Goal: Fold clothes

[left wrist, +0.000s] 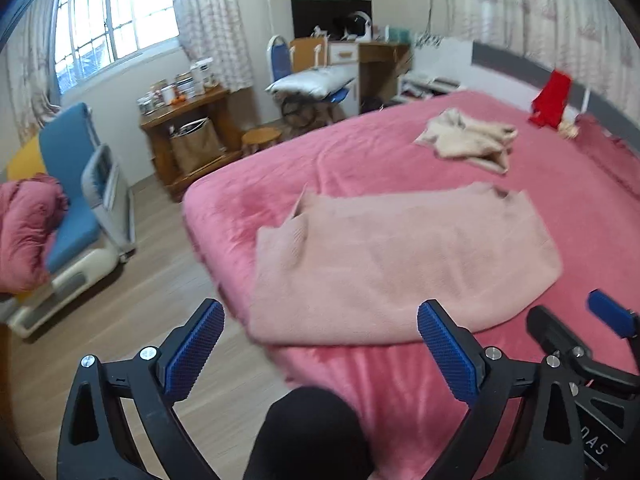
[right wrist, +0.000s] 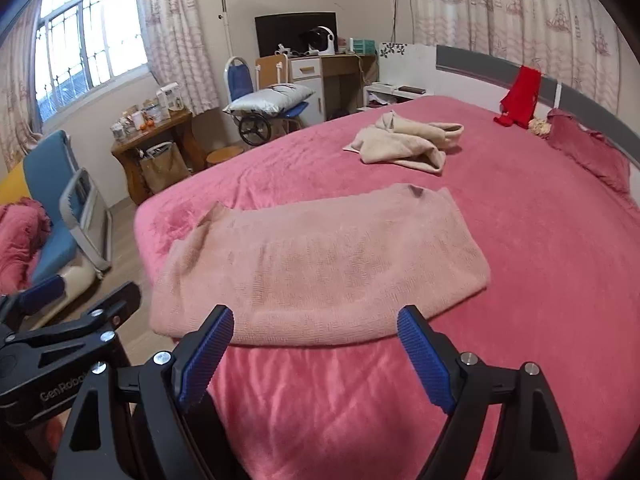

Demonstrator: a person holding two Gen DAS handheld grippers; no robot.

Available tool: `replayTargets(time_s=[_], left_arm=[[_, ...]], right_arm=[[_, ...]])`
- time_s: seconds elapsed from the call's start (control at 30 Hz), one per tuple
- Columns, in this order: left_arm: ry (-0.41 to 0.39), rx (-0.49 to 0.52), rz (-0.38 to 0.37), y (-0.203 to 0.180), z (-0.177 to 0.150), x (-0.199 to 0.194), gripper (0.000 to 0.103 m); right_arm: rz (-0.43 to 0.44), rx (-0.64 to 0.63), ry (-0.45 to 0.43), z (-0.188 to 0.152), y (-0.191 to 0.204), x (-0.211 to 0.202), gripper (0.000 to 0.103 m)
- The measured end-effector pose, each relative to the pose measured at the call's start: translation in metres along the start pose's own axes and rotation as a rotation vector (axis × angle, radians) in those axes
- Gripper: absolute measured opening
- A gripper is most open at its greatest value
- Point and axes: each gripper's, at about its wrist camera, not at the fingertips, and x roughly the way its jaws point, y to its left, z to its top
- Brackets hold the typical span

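Note:
A pale pink sweater [left wrist: 400, 264] lies folded flat near the front edge of the pink bed [left wrist: 540, 184]; it also shows in the right wrist view [right wrist: 320, 268]. A crumpled cream garment [left wrist: 468, 140] lies farther back on the bed, seen too in the right wrist view [right wrist: 408, 144]. My left gripper [left wrist: 320, 324] is open and empty, held in front of the sweater's near edge. My right gripper [right wrist: 316, 332] is open and empty, just short of the same edge. The right gripper also shows in the left wrist view [left wrist: 576, 328].
A red cloth [right wrist: 520, 96] hangs on the grey headboard [right wrist: 480, 58]. A blue folding chair [left wrist: 76, 208] with a pink blanket [left wrist: 24, 232] stands on the wooden floor at left. A wooden side table [left wrist: 188, 120], a stool [left wrist: 262, 136] and a desk [right wrist: 344, 76] stand by the far wall.

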Motion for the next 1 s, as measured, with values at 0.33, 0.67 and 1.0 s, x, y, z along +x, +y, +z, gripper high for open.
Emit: replayTargets(time_s=[0.33,0.67,1.0], left_arm=[[-0.013,-0.015,-0.082,0.007,-0.004,-0.001,0.099],[-0.002,-0.036,-0.083,0.013,-0.011,0.017,0.099],[0.070,-0.021,-0.079,0.007,-0.013,0.043,0.099]], right_arm=[[-0.053,-0.046,-0.005,0.007,0.002,0.012,0.086],[-0.090,-0.114,0.004,0.008,0.015,0.034,0.086],[-0.079,-0.082,0.022,0.006,0.006,0.045,0.086]])
